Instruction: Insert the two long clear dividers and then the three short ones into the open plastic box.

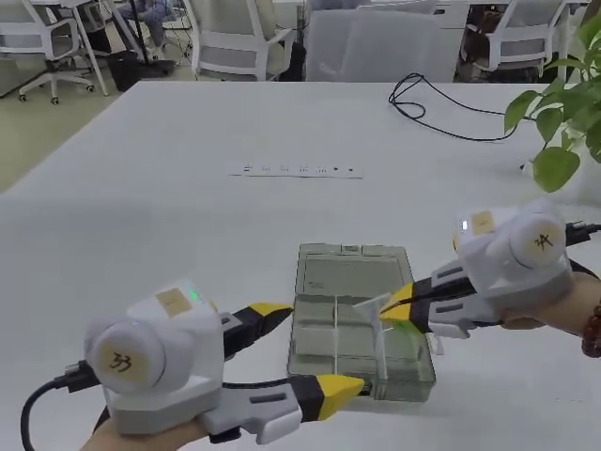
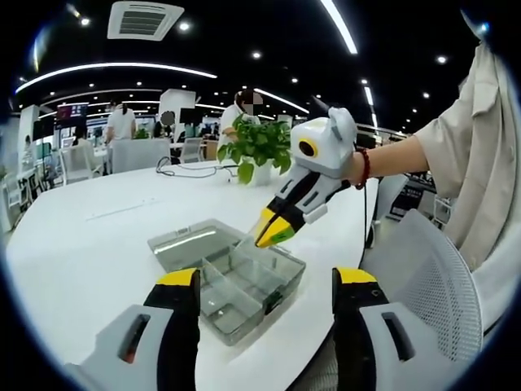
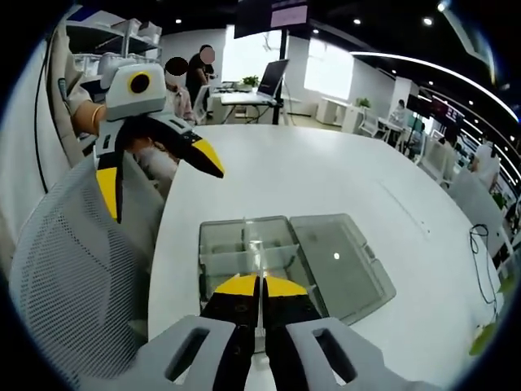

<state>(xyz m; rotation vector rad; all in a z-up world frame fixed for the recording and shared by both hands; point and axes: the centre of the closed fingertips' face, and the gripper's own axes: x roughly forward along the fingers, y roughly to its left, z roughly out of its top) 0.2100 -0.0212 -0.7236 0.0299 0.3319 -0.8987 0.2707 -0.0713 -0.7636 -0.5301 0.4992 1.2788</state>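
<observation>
The open clear plastic box (image 1: 413, 383) lies near the table's front edge, its lid (image 1: 352, 268) flat behind it. Clear dividers stand inside it, forming compartments (image 3: 221, 262). My right gripper (image 1: 402, 307) is shut on a small clear divider (image 1: 373, 308), held over the box's right half; in the right gripper view the divider (image 3: 258, 254) shows edge-on above the shut jaws (image 3: 260, 287). My left gripper (image 1: 310, 349) stands open at the box's left front corner, nothing between its fingers (image 2: 181, 285). A thin clear strip (image 1: 296, 171) lies farther back on the table.
A leafy plant (image 1: 563, 122) stands at the right edge of the white table (image 1: 141, 207). A black cable (image 1: 441, 108) loops at the back right. Office chairs (image 1: 235, 42) line the far side. A person's sleeve (image 2: 480, 155) is close on the right.
</observation>
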